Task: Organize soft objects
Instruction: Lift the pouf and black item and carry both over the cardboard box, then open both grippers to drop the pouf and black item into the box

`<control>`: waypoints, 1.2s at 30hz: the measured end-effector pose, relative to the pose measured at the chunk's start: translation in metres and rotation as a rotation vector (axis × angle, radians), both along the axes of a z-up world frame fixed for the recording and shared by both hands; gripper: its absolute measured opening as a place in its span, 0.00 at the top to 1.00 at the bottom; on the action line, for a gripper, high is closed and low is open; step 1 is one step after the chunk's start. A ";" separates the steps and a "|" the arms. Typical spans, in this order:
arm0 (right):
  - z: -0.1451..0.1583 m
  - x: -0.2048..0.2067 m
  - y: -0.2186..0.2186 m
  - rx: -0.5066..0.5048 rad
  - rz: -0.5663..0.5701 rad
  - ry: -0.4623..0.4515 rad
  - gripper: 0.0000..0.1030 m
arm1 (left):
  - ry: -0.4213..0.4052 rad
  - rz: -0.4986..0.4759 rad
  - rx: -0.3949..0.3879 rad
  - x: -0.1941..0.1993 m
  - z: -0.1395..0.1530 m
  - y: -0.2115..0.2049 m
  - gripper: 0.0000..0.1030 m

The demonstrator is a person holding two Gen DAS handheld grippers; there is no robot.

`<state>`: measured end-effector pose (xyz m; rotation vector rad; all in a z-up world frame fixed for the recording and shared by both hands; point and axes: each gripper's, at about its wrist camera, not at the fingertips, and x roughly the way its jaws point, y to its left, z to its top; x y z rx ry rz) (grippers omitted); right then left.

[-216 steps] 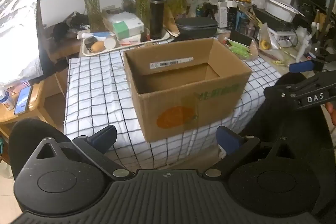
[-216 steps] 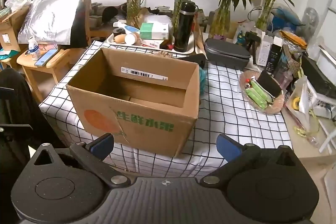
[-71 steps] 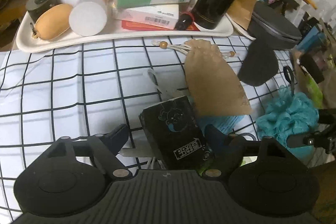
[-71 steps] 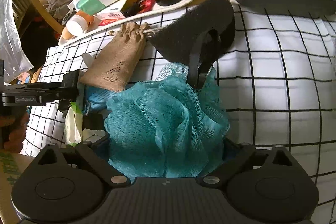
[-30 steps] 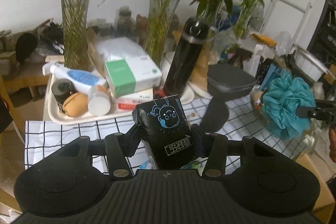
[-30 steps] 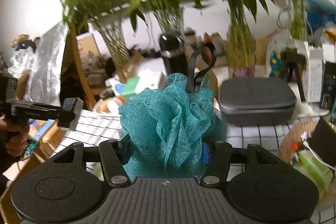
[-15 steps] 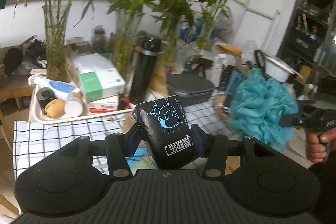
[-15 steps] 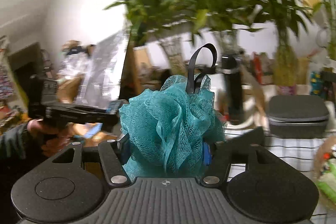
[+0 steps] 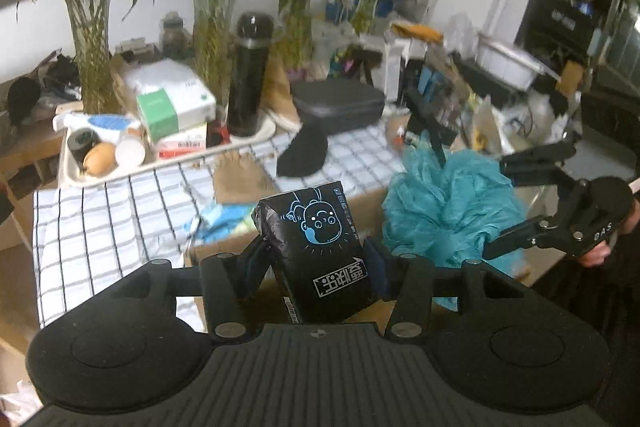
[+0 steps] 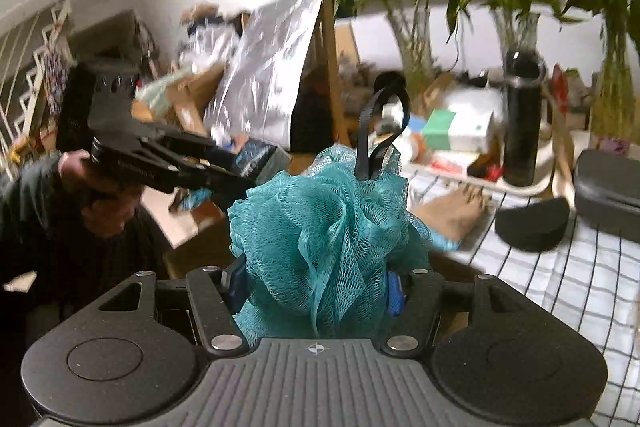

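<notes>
My left gripper [image 9: 316,259] is shut on a black soft pack with a blue cartoon face [image 9: 316,247], held in the air above the cardboard box [image 9: 224,247]. My right gripper [image 10: 316,287] is shut on a teal mesh bath pouf [image 10: 320,227] with a black loop, also lifted. The pouf [image 9: 448,211] and the right gripper show at the right in the left wrist view. The left gripper with its pack [image 10: 256,155] shows at the left in the right wrist view. A tan drawstring pouch [image 9: 240,175], a black foam piece [image 9: 304,151] and a light blue soft item [image 9: 220,219] lie on the checked cloth.
A white tray [image 9: 68,175] with a black flask [image 9: 248,75], boxes and small items stands at the back of the table. A dark grey case [image 9: 336,103] lies behind the foam piece. Vases with bamboo [image 9: 208,7] stand along the wall. Clutter fills the right side.
Both grippers have drawn back from the table's far side with their loads. The pouf has come closer to the left gripper, and the cardboard box edge now shows below both.
</notes>
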<state>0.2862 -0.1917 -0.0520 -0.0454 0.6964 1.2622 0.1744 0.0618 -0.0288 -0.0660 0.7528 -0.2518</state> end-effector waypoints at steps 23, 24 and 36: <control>-0.013 -0.021 0.026 -0.173 -0.040 -0.105 0.00 | 0.105 0.087 0.140 -0.026 -0.017 -0.019 0.34; -0.013 -0.021 0.025 -0.169 -0.044 -0.101 0.00 | 0.096 0.092 0.141 -0.028 -0.015 -0.018 0.34; -0.011 -0.014 0.020 -0.159 -0.122 -0.097 0.00 | 0.069 0.179 0.100 -0.033 -0.010 -0.002 0.34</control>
